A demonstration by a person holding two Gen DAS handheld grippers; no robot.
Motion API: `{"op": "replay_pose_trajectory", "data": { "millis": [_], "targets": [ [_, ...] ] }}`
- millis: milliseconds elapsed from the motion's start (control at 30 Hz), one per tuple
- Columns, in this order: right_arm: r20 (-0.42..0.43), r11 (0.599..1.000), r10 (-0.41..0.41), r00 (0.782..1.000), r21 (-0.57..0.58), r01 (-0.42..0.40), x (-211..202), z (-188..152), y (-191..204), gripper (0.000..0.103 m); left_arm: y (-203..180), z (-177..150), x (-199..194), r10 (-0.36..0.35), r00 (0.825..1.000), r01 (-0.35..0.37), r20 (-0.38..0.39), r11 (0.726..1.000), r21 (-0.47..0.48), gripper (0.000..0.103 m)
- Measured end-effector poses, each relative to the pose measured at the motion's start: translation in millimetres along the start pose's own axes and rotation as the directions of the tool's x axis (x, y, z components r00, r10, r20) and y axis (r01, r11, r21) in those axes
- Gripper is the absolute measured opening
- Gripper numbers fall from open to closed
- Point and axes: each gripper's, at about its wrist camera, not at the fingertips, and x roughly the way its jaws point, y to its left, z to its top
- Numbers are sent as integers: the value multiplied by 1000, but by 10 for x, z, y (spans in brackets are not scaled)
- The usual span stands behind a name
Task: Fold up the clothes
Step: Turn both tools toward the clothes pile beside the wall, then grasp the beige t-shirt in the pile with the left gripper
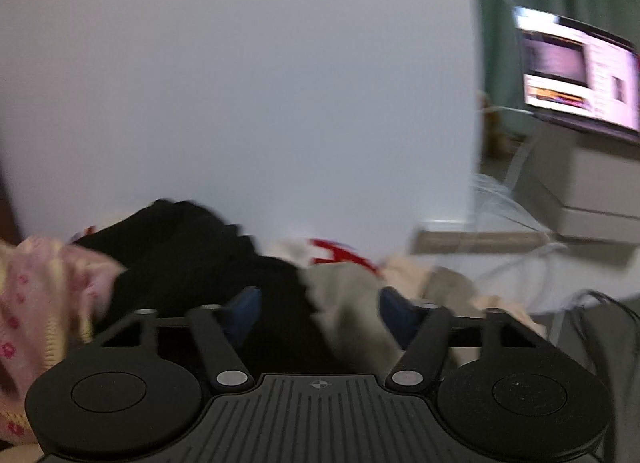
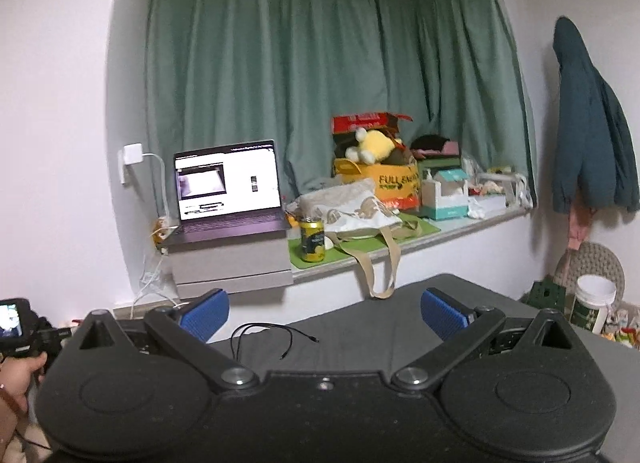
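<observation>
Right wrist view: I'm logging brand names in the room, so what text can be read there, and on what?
"FULL BA": on the yellow box on the sill, cut off by other things.
Red box above it: print too blurred to read.
Yellow can: label too small to read.
Laptop screen: text too small to read.
White jar at right: label unreadable.

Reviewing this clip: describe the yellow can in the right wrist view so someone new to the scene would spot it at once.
Find the green curtain and the ledge beneath it. On a green mat on that ledge, between the open laptop and a beige tote bag, stands the yellow can. It is the only upright cylinder with a yellow and black label there.
</observation>
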Motion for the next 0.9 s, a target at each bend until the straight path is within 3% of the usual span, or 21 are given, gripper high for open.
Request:
{"op": "replay_pose_trajectory", "data": {
  "millis": [67,167,233,333,367,400,433,567,633,667,800,900],
  "targets": [
    [-3,1000,5,1000,-12,-5,-28,-51,89,103,144,9,62,-5,1000,5,1,997,-76,45],
    [-19,999,24,1000,-23,-25,-68,-91,191,103,223,16,204,60,998,-59,8,994,-89,44],
    [-23,998,42,999,-35,-43,-123,-89,233,103,199,-26,315,45,999,-47,-29,996,-74,44],
    [-2,996,39,999,-74,-39,-244,-78,257,103,114,-34,153,-100,995,99,-17,993,-58,45],
    [7,996,34,999,-87,-33,-283,-77,259,103,100,-29,104,-165,986,163,-31,984,-73,49],
    [15,996,22,1000,-92,-21,-308,-85,245,103,88,-17,80,-224,973,219,-57,971,-92,63],
    [22,995,11,1000,-97,-8,-334,-94,231,103,64,-1,79,-269,959,259,-88,960,-109,70],
    [18,998,-5,1000,-70,6,-386,-132,114,103,-99,-29,196,-216,968,214,-130,976,-25,72],
    [17,999,-10,1000,-48,11,-408,-152,30,103,-183,-64,336,-175,970,183,-167,983,35,54],
    [16,999,-14,1000,-36,14,-418,-162,-13,103,-217,-82,406,-150,972,163,-183,985,60,39],
    [16,999,-37,999,20,37,-464,-216,-208,103,-227,-85,463,-187,964,198,-189,979,39,5],
    [11,996,-52,999,71,51,-482,-252,-361,103,-201,-40,397,-255,953,259,-164,966,9,4]
  ]
}}
